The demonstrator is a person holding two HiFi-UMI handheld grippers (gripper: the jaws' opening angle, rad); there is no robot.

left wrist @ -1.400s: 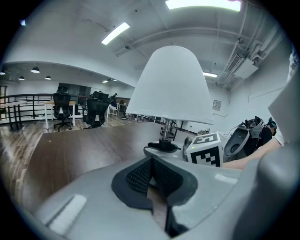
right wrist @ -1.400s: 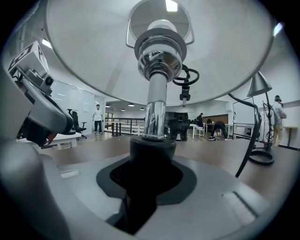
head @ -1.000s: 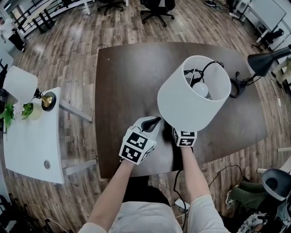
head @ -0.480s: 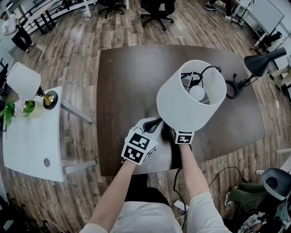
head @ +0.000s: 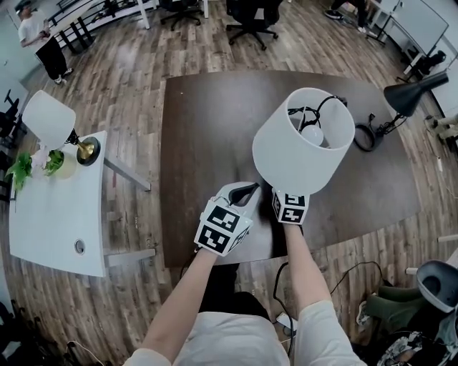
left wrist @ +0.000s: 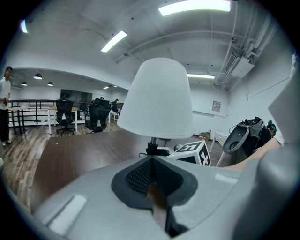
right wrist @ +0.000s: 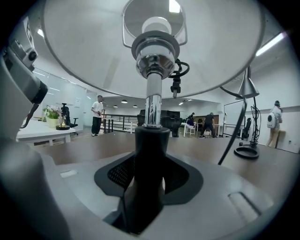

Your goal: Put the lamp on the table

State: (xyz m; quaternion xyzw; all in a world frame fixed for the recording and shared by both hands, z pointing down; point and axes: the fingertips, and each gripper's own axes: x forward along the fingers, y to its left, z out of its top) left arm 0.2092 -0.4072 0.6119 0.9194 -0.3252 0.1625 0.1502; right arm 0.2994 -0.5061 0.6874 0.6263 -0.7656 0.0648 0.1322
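Little has been shifted over the last second: the lamp (head: 286, 161) is kept above the same near part of the dark table (head: 207, 129), while a standing person (head: 43, 43) has come into view at 11 o'clock. The jaws of the right gripper (right wrist: 150, 161) have just been opening and are now spread, with the lamp's black stem between them and a sliver of gap seen beside it. The jaws of the left gripper (left wrist: 151, 180) are drawn together to a narrow slit, with nothing between them.

The lamp's foot is hidden, so contact with the tabletop cannot be told. A black desk lamp (head: 408, 96) is seen at the table's 2 o'clock. Wood plank flooring (head: 129, 78) is laid around, and office chairs (head: 250, 14) are set at 12 o'clock.

At 9 o'clock, a white side table (head: 50, 221) carries a second white-shaded lamp (head: 50, 119) and a pale pot (head: 66, 166) in which green leaves are held.
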